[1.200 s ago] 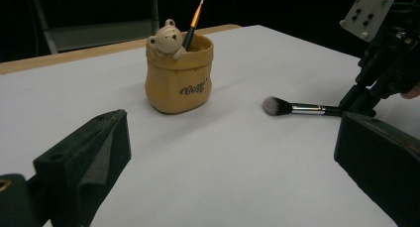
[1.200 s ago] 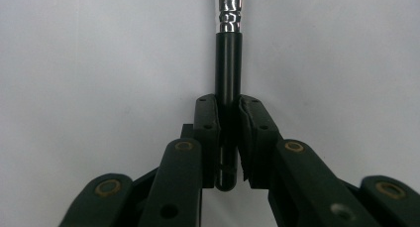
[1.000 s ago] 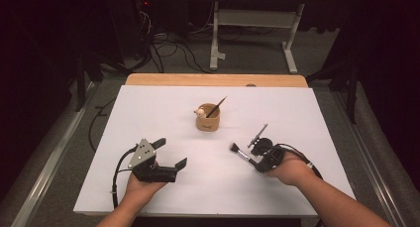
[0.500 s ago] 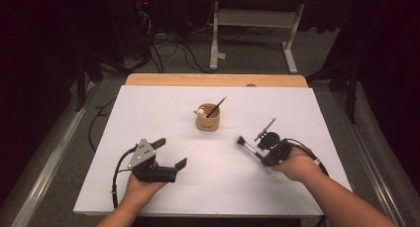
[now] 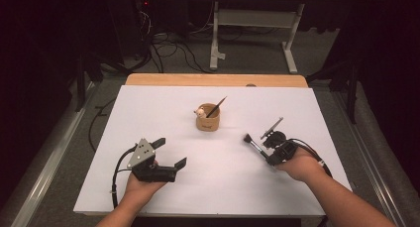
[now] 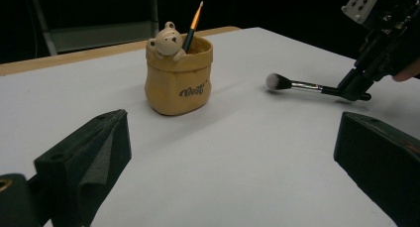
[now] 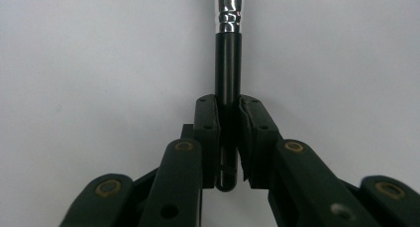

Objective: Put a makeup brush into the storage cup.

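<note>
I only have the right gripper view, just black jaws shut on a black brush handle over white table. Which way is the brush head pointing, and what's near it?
Observer: The black-handled makeup brush in the right gripper points its bristle head toward the small yellow fabric-look pot with a bear figure, which stands apart from it at the table's middle.
Operator: Is the pot empty?
Observer: No, a slim dark brush with an orange tip leans inside it.
Operator: And the other gripper?
Observer: The left gripper is open, holding nothing, jaws facing the pot.
</note>
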Demonstrator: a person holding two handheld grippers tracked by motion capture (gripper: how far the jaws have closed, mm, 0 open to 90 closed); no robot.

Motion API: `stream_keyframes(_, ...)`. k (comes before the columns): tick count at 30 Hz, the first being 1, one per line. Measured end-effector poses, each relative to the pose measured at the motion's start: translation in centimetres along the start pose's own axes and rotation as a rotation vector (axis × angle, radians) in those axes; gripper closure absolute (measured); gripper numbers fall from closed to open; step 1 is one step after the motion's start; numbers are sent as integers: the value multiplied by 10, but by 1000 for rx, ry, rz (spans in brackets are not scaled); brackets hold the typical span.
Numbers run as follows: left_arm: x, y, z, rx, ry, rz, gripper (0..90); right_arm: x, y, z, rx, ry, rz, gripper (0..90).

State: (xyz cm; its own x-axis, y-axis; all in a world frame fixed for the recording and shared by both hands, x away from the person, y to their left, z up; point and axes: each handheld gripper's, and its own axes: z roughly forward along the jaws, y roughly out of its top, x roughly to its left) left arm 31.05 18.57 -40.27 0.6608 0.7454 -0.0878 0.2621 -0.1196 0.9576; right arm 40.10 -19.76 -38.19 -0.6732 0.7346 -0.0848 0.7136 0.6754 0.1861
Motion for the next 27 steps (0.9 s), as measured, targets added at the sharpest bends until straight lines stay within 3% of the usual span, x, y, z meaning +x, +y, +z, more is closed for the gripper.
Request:
stream_keyframes(6, 0, 0, 0, -1, 0, -4, 20, -1, 0, -1, -23, 1, 8, 815)
stream_keyframes(17, 1, 0, -1, -1, 0, -7, 20, 0, -5, 0, -154, -26, 30, 815)
stream_keyframes(27, 2, -1, 0, 2, 4, -11, 20, 0, -11, -2, -295, -30, 84, 816)
